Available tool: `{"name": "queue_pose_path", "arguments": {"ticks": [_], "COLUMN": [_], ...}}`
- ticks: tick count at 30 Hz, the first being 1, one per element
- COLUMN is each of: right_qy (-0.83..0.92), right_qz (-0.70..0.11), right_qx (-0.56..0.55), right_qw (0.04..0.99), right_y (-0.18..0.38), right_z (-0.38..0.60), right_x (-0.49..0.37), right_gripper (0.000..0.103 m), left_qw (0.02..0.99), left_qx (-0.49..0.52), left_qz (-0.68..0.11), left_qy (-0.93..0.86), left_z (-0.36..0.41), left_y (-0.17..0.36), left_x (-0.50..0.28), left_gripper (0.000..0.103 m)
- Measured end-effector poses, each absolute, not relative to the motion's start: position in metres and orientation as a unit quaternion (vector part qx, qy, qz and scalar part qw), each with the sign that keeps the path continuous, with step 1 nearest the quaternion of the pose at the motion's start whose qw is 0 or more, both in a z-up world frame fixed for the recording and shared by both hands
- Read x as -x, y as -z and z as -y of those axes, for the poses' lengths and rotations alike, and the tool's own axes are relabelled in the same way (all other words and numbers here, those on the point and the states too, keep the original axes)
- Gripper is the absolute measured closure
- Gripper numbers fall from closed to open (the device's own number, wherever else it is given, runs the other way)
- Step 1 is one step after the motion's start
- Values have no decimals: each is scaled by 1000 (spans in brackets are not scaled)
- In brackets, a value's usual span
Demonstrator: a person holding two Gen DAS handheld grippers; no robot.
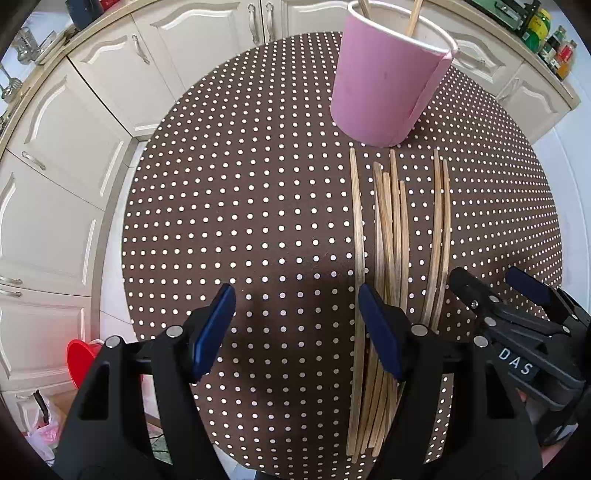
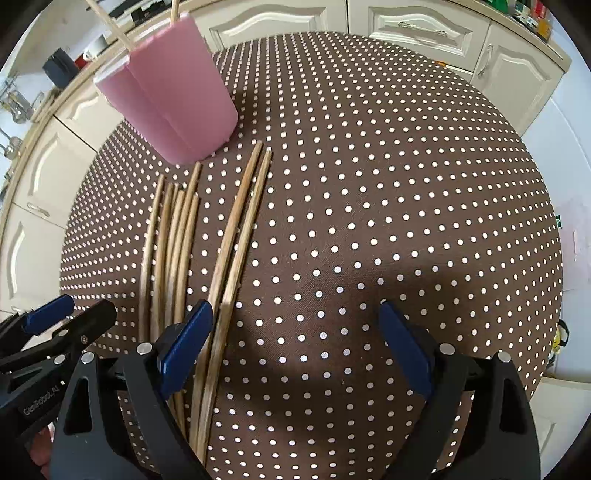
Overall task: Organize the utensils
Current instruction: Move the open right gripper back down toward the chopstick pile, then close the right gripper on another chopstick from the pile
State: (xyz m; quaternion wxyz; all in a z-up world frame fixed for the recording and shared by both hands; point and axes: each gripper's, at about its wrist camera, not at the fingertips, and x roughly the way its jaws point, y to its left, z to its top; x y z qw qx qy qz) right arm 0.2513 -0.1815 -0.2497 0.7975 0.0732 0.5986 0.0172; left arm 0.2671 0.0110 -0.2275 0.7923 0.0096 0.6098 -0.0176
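Round table [image 1: 240, 192] under a brown cloth with white dots; landmark is the pink cylindrical holder [image 1: 388, 81], standing upright toward the far side of the table, with two wooden sticks [image 1: 415, 16] rising out of its open top. Just in front of the holder's base lie the loose wooden chopsticks [image 1: 395, 229], flat on the cloth and roughly parallel, tips pointing at the holder — a tight bunch of about five [image 2: 173, 236], then a separate pair [image 2: 240, 229] a little to the side. Left gripper [image 1: 297, 325] points steeply down over the near ends of the bunch, jaws spread wide, nothing between the blue pads. Right gripper [image 2: 295, 332] likewise aimed down, jaws spread and empty — its left pad sits above the gap between the bunch and the pair. Cream kitchen cabinets [image 1: 207, 33] stand behind the holder.
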Motion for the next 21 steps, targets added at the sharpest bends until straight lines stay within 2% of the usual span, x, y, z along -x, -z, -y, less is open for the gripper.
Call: {"name": "queue_pose_path", "arguments": {"ticks": [8, 9, 10, 11, 14, 16, 19, 21], "right_qy": [-15, -17, -15, -8, -14, -16, -24, -30], "right_qz": [-602, -602, -600, -599, -589, -583, -580, -579], "right_qx": [-24, -22, -12, 3, 1, -3, -18, -48], "right_qw": [798, 798, 800, 801, 808, 813, 814, 813], "right_y": [259, 259, 259, 257, 256, 255, 250, 252], "right_z": [165, 164, 162, 156, 155, 159, 174, 186], "right_x": [-257, -258, -258, -261, -261, -263, -271, -276], "right_gripper": [17, 21, 31, 33, 51, 68, 88, 91], "left_qw": [784, 785, 783, 781, 778, 784, 781, 778], "left_qx": [-13, -14, -14, -13, -2, -4, -8, -10], "left_qz": [-620, -619, -621, -623, -628, -620, -623, -626], "left_qy": [30, 30, 29, 28, 32, 37, 42, 45], "left_z": [-11, -12, -13, -13, -17, -18, -14, -8], "left_y": [239, 241, 242, 244, 246, 247, 251, 254], "left_x": [-279, -283, -286, -289, -298, -302, -311, -317], "left_gripper": [35, 34, 34, 34, 34, 34, 34, 34]}}
